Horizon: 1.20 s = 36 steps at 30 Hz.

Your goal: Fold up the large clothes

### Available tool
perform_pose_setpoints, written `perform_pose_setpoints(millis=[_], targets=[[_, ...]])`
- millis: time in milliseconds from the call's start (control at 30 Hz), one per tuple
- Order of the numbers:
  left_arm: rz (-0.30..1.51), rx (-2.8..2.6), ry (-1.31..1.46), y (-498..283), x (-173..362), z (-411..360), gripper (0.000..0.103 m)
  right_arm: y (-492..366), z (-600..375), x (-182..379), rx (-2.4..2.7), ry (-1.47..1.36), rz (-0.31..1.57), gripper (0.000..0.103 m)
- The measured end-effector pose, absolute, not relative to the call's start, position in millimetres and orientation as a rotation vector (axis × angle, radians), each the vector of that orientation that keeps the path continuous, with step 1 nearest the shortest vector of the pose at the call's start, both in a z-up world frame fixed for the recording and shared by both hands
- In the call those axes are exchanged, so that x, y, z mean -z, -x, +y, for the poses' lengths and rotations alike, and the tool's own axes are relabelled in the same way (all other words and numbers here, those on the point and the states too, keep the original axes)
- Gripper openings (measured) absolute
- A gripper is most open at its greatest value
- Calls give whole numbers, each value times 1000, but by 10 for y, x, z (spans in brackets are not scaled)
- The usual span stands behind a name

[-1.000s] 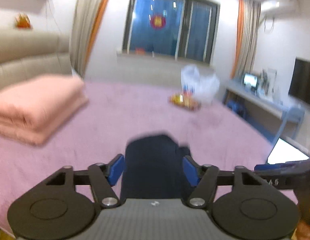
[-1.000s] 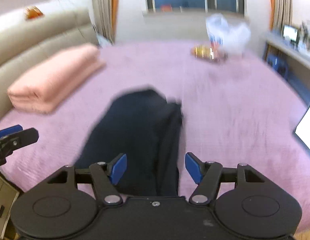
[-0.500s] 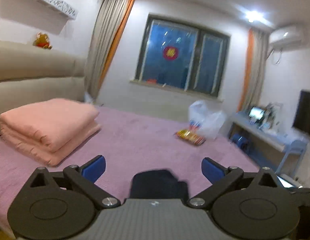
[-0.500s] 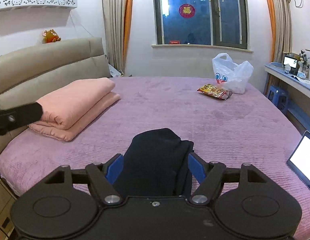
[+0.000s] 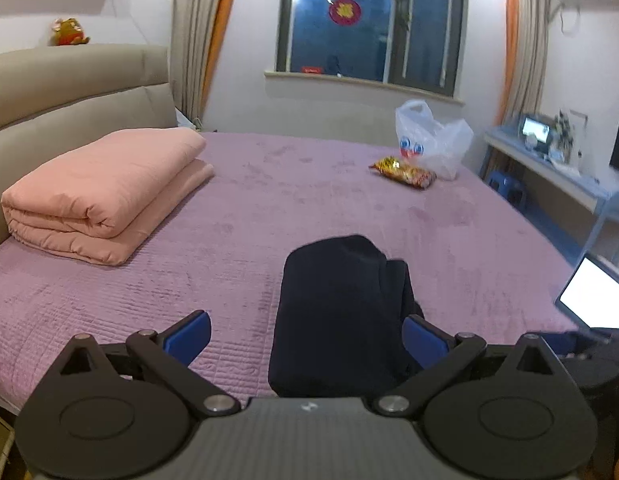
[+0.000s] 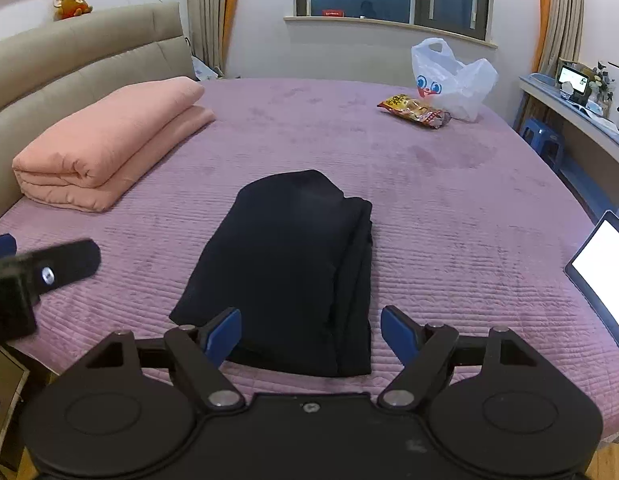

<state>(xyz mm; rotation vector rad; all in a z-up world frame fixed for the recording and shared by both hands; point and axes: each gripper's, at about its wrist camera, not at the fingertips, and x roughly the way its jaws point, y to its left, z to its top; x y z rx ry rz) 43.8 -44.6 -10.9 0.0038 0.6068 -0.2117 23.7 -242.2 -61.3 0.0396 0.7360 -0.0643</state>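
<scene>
Nearest: two grippers, one per hand. Left gripper (image 5: 305, 338): blue pads spread wide, having just been opening; they grip nothing, though the right pad overlaps the garment's near right edge in its own view. Right gripper (image 6: 311, 334): jaws apart and lately widening; they frame the near end of the cloth, whether touching it cannot be told.

One dark garment (image 6: 285, 268), folded into a long stack, lies flat on the purple bedspread (image 6: 449, 220) near the bed's front edge, layered edges on its right side.

One lit laptop screen (image 6: 601, 276) at the right edge of the bed.

Mid-left: one folded pink quilt (image 6: 105, 144) against the beige headboard (image 6: 81, 56).

Far right: one snack packet (image 6: 415, 111), just beside one white plastic bag (image 6: 449, 80).

One plush toy (image 6: 72, 5) sits above the headboard.
</scene>
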Motion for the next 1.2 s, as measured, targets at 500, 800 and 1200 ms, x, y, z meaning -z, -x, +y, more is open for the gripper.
perform_pose_setpoints(millis=[500, 800, 1200], targets=[[639, 205, -62, -482, 234, -595, 103, -223, -2544, 597, 81, -63, 746, 91], [651, 188, -59, -487, 246, -542, 103, -227, -2514, 574, 78, -62, 748, 91], [641, 126, -83, -474, 241, -522, 103, -212, -2488, 592, 74, -59, 754, 91]])
